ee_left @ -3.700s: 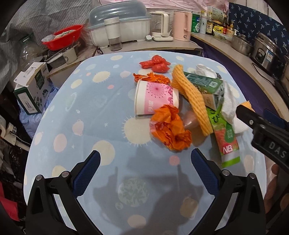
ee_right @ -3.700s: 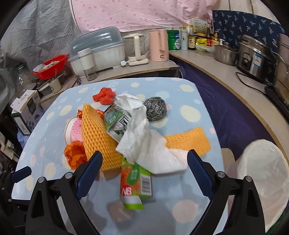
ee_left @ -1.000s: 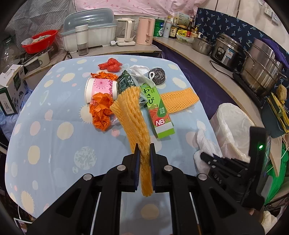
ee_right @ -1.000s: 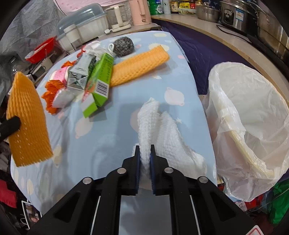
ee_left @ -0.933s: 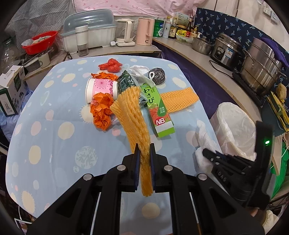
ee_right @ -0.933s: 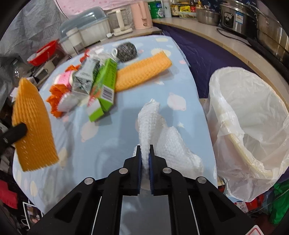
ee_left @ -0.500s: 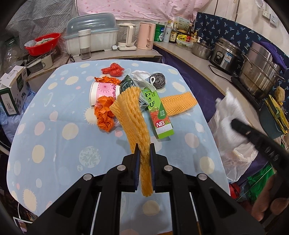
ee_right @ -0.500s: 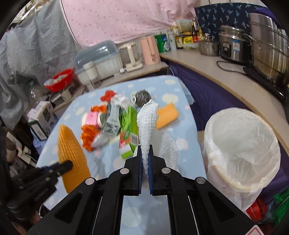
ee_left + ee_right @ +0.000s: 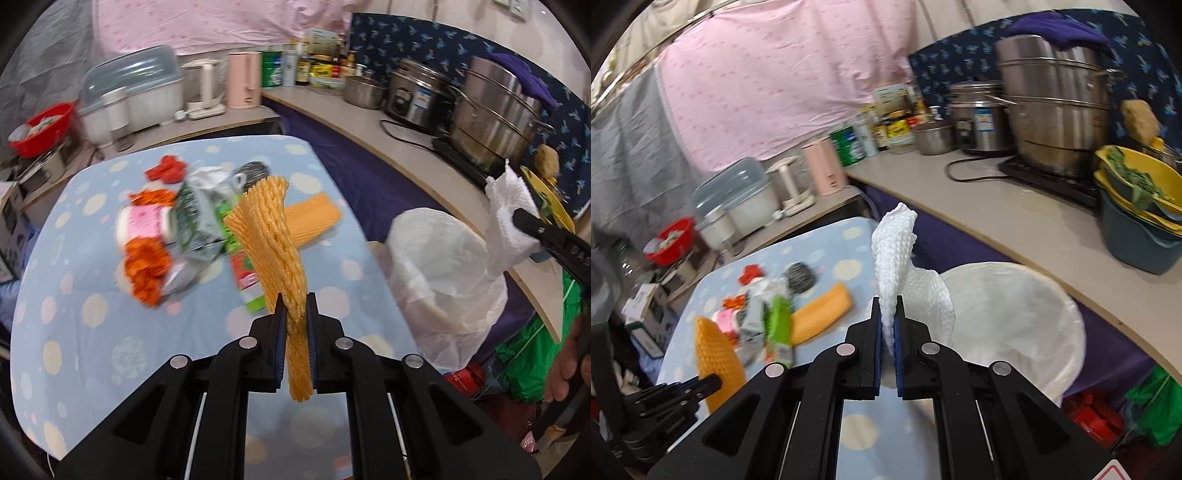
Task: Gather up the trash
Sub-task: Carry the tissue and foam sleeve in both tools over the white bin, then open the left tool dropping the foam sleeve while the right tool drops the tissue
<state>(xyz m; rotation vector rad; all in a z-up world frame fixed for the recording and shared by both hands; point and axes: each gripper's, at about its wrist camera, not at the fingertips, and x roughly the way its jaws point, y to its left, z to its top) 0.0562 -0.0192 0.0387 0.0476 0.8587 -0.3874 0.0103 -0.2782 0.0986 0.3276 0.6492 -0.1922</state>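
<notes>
Left wrist view: the left gripper is clamped on an orange foam net, held above the table, left of the lined bin.

Right wrist view: the right gripper pinches a white paper towel beside the bin's near rim. The carry is underway; next, move over the bin's mouth and release.
</notes>
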